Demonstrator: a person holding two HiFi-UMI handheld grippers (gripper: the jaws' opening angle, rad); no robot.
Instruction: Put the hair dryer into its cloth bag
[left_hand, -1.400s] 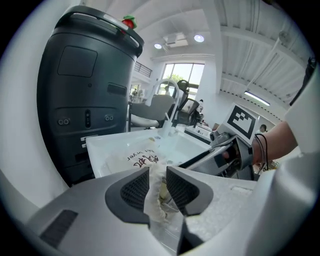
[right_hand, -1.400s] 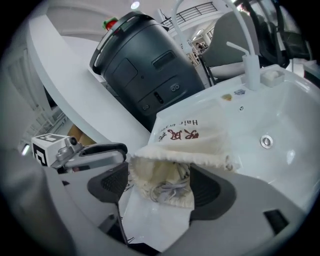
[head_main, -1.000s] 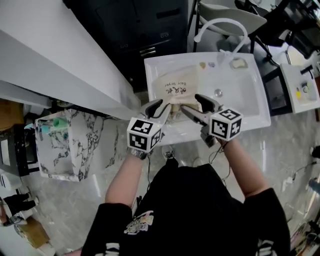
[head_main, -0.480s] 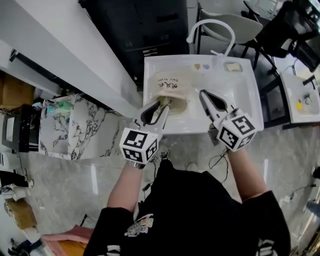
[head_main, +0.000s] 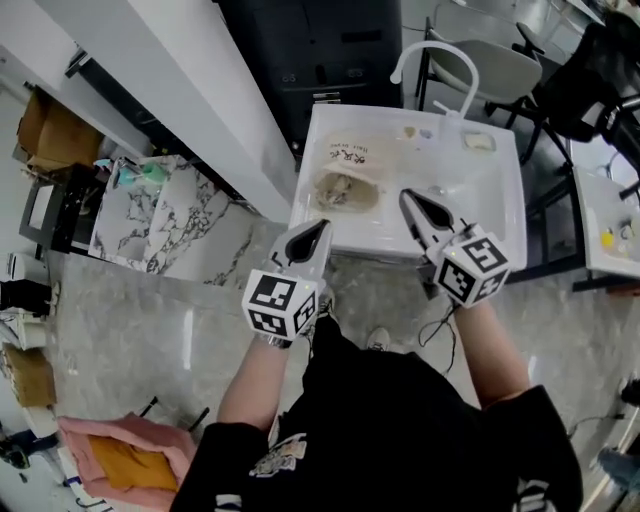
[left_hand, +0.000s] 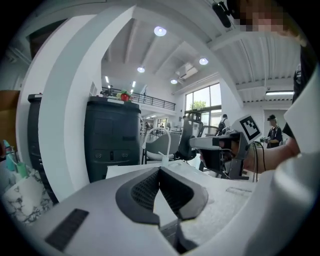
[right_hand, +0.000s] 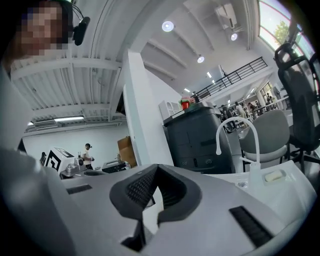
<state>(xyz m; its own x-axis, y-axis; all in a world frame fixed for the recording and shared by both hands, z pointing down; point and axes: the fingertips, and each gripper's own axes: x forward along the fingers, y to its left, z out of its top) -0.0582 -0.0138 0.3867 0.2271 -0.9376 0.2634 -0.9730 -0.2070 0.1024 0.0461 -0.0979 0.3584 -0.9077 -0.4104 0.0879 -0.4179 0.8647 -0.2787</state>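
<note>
The beige cloth bag (head_main: 345, 172) with dark print lies in the white basin (head_main: 500, 205). The grey hair dryer (head_main: 335, 190) shows inside the bag's open mouth. Both grippers hang clear of the basin's near edge, apart from the bag. My left gripper (head_main: 316, 230) is shut with nothing between its pads (left_hand: 150, 187). My right gripper (head_main: 410, 199) is also shut and empty, its pads (right_hand: 142, 187) meeting at the tips. In the left gripper view the right gripper's marker cube (left_hand: 248, 128) shows at the right.
A white arched faucet (head_main: 435, 58) and a soap bar (head_main: 480, 142) sit at the basin's far side. Behind stand a black cabinet (head_main: 320, 45) and chairs (head_main: 490, 50). A marbled box (head_main: 160, 210) stands at left. A pink cloth (head_main: 105, 460) lies on the floor.
Both grippers have drawn back from the bag toward me and risen. The right jaws shut first, then the left. The bag stays in the basin, let go.
</note>
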